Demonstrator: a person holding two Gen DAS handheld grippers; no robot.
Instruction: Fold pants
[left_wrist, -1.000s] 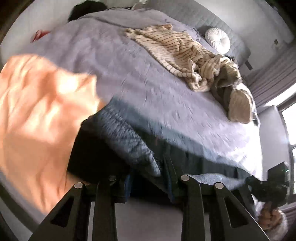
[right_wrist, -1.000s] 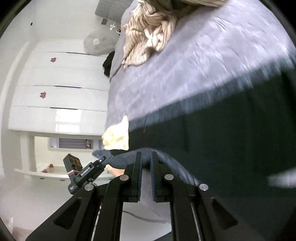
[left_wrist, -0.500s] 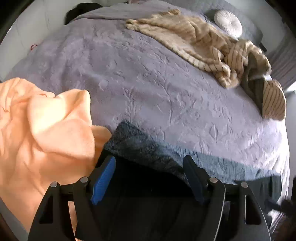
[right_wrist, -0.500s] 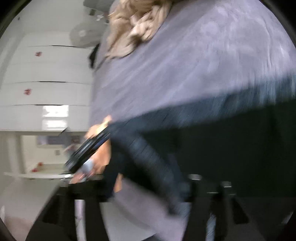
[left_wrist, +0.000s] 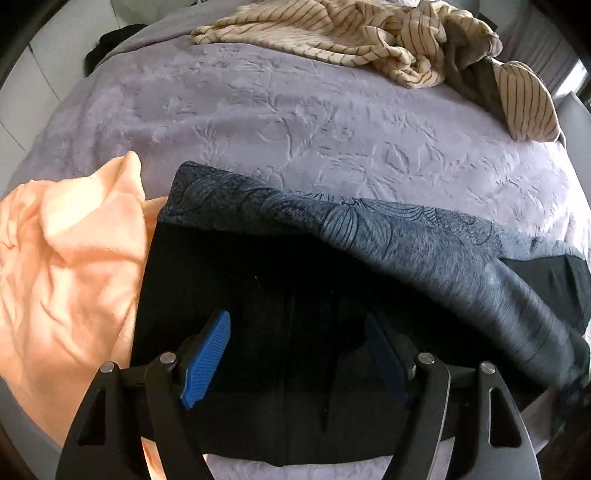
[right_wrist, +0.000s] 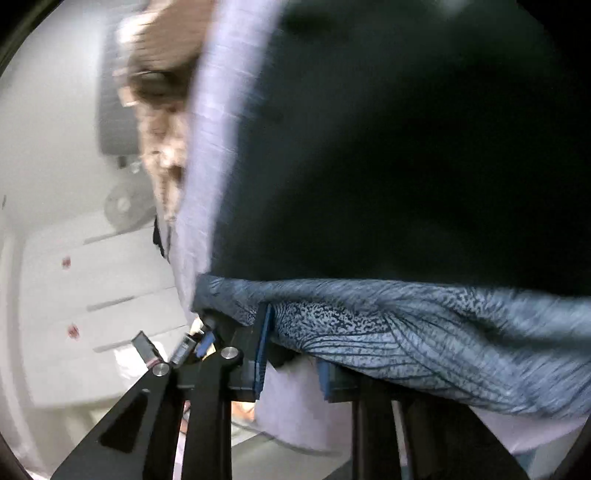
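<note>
Since a second ago the left gripper (left_wrist: 297, 350) has let go, jaws wide over the black pants (left_wrist: 258, 295) at lower centre; the right gripper (right_wrist: 291, 354) has been closing around their patterned blue waistband (right_wrist: 424, 332), grip uncertain.

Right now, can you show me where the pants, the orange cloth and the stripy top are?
pants (left_wrist: 280, 295): left wrist view, on the flat black middle.
orange cloth (left_wrist: 74, 258): left wrist view, on its crumpled middle.
stripy top (left_wrist: 332, 33): left wrist view, on the spread-out striped part.

Left wrist view: steeply down, close over pants (left_wrist: 280, 295) on bed (left_wrist: 295, 122). Right wrist view: rolled, closer; same pants.
</note>
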